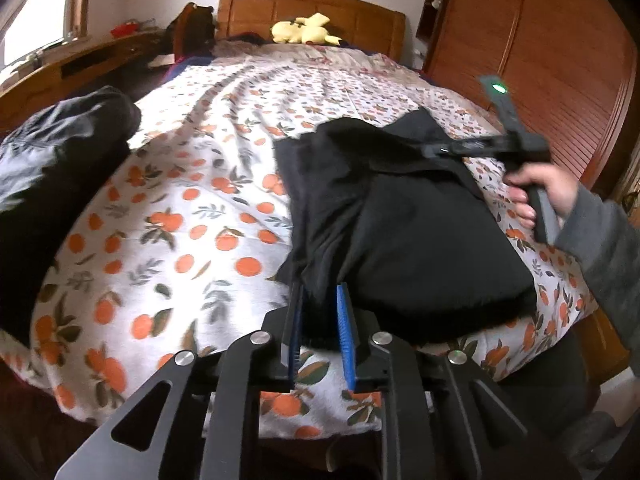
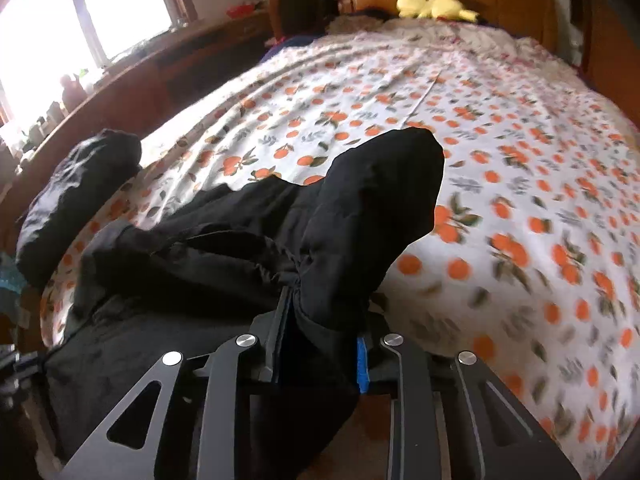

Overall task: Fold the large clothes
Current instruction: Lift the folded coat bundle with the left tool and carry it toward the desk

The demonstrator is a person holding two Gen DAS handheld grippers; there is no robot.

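A large black garment (image 1: 404, 232) lies partly folded on the bed's near right side. My left gripper (image 1: 320, 300) is shut on its near edge, black cloth between the blue pads. My right gripper (image 2: 320, 312) is shut on another thick fold of the same garment (image 2: 360, 216), lifted a little above the sheet; cloth hides most of its pads. The right gripper (image 1: 436, 150) also shows in the left wrist view, held by a hand over the garment's far end.
The bed has an orange-print white sheet (image 1: 208, 184). A second dark bundle of clothes (image 1: 52, 176) lies at the bed's left edge, also in the right wrist view (image 2: 76, 200). A yellow plush toy (image 1: 304, 30) sits by the wooden headboard. A wooden wardrobe (image 1: 532, 60) stands right.
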